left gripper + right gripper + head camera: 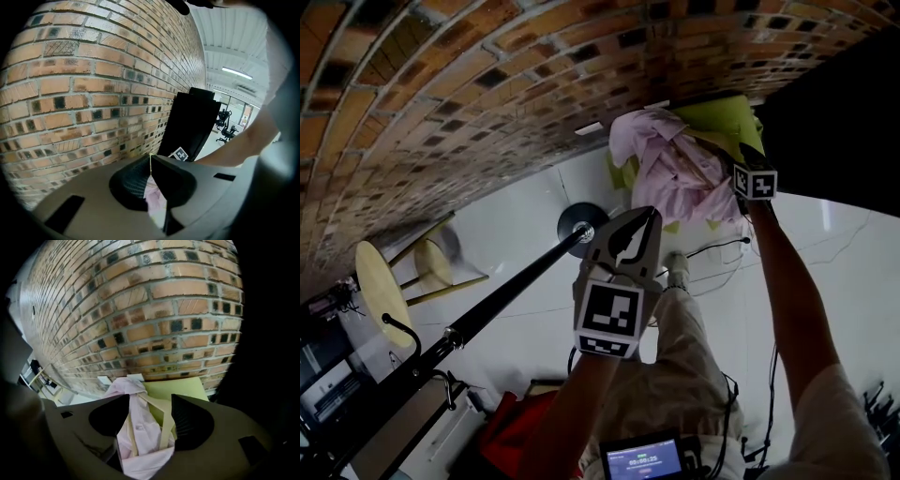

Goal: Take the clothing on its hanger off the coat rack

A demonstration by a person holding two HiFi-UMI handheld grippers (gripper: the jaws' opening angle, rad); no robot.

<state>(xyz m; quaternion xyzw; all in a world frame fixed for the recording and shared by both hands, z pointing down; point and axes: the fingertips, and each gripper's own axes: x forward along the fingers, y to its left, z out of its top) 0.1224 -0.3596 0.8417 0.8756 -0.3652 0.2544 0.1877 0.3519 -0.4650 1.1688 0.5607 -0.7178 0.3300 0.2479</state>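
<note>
The pink clothing lies crumpled on a yellow-green surface by the brick wall, off the coat rack. In the right gripper view the clothing and its cream hanger show between the wide-apart jaws of my right gripper, and the pads do not press on them. In the head view the right gripper hovers at the garment's right edge. My left gripper is shut with nothing held, its tip between the rack's round base and the clothing. Its closed jaws show a sliver of pink behind.
The rack's black pole slants to the lower left with hooks. Two wooden stools stand at left. A black panel rises at right. Cables cross the white floor. A red item lies near my legs.
</note>
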